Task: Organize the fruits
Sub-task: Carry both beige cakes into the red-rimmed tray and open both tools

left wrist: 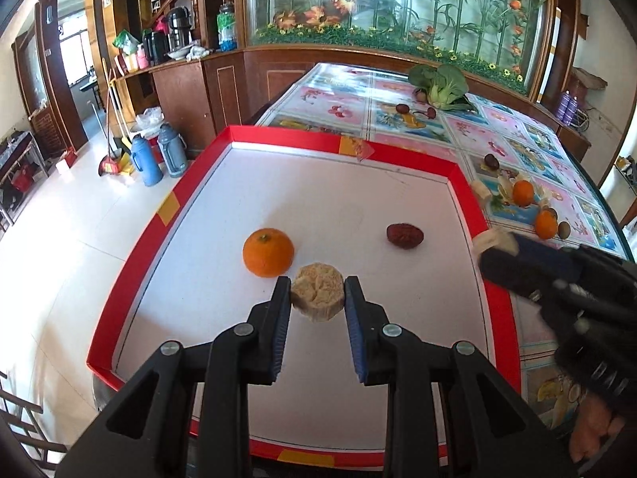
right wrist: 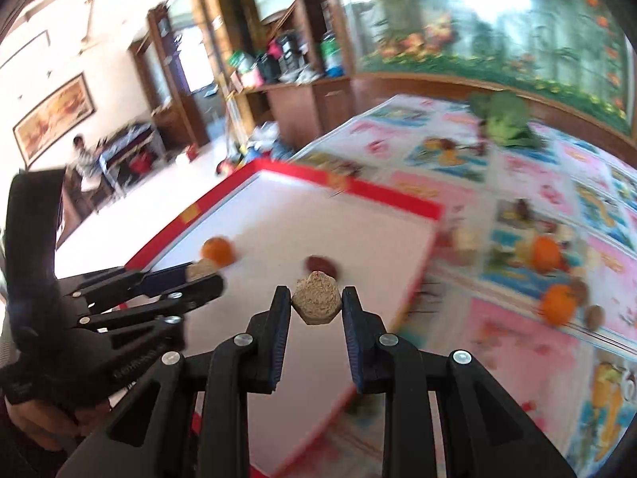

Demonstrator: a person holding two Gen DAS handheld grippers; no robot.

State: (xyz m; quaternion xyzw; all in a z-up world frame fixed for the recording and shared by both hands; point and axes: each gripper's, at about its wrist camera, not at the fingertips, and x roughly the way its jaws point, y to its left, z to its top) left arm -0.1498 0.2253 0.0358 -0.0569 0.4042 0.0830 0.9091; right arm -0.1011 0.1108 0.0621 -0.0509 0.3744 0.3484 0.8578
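Left tongs (left wrist: 317, 294) clamping beige banana chunk (left wrist: 317, 297) over red-rimmed tray (left wrist: 278, 137), beside orange (left wrist: 268, 252). Right tongs (right wrist: 315, 303) gripping second banana chunk (right wrist: 316, 296) above tray edge. Red date (left wrist: 405, 235) lying further in. More oranges (left wrist: 522, 192) sitting on worktop (left wrist: 338, 103).

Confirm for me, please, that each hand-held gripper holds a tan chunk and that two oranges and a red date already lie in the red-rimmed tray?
Not quite: the left wrist view shows only one orange lying in the red-rimmed tray, beside the red date. The rest holds: the left hand-held gripper and right hand-held gripper each hold a tan chunk.
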